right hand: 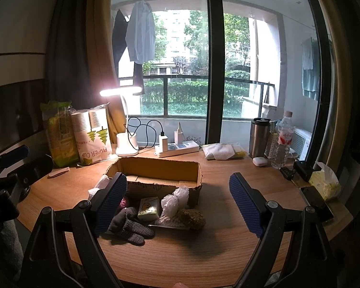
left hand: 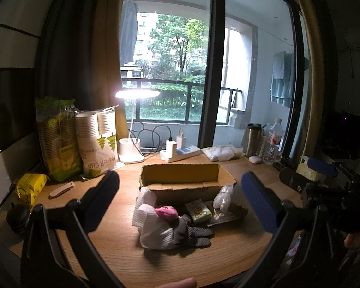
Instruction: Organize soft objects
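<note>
An open cardboard box (left hand: 180,176) (right hand: 156,170) stands mid-desk. In front of it lies a heap of soft things: a white paper towel (left hand: 153,230), a pink plush (left hand: 166,212), a grey dotted glove (left hand: 192,234) (right hand: 132,228), a small yellow tissue pack (left hand: 199,211) (right hand: 148,207), a clear crumpled bag (left hand: 223,195) (right hand: 176,199) and a brown fuzzy lump (right hand: 192,218). My left gripper (left hand: 180,204) is open, hovering before the heap with nothing between its fingers. My right gripper (right hand: 178,204) is open too, its left finger (right hand: 112,201) covering part of the heap.
At the back left stand paper cup packs (left hand: 96,141) (right hand: 93,136), a lit desk lamp (left hand: 132,148) and a power strip (left hand: 180,153). A steel mug (right hand: 259,136), water bottle (right hand: 283,141), earbud case (right hand: 260,161), tissue pack (right hand: 324,184) and phone (right hand: 316,201) sit at the right. A yellow packet (left hand: 31,187) lies left.
</note>
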Action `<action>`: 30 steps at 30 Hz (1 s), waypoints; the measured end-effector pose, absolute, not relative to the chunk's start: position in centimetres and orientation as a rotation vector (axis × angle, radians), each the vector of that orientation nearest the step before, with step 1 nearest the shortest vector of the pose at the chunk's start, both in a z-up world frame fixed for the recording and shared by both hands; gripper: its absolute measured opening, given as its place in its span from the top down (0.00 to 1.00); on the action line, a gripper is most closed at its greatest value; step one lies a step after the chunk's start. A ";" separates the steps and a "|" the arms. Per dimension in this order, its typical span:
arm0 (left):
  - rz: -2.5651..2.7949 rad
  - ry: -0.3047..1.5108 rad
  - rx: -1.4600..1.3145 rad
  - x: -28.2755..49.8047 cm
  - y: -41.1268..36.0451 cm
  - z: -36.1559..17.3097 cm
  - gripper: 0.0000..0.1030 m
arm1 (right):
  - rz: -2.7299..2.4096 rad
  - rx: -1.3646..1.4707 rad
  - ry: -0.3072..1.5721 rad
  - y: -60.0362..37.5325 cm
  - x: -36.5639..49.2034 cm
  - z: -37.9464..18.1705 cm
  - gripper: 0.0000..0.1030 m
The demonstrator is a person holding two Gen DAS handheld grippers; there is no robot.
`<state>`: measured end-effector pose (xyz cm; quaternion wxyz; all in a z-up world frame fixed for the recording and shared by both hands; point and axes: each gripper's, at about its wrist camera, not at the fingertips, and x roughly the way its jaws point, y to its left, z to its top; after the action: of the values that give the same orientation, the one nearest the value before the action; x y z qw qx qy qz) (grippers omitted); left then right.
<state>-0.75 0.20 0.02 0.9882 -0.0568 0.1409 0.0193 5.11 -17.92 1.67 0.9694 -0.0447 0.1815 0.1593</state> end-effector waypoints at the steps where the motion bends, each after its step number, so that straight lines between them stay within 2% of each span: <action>1: 0.039 0.283 -0.115 -0.8 0.2 0.0 0.00 | 0.323 -0.089 0.368 -17.9 5.2 1.7 0.13; 19: 0.041 0.307 -0.125 0.1 0.5 -0.7 0.00 | 0.333 -0.098 0.396 -17.4 6.0 0.5 0.13; 30: 0.094 0.452 -0.143 4.4 2.2 -4.8 0.00 | 0.323 -0.095 0.501 -17.3 10.1 -2.7 0.13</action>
<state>4.45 2.23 -4.77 0.9709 -0.0710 0.2240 0.0466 10.14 -17.30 -2.67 0.9548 -0.0469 0.2465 0.1591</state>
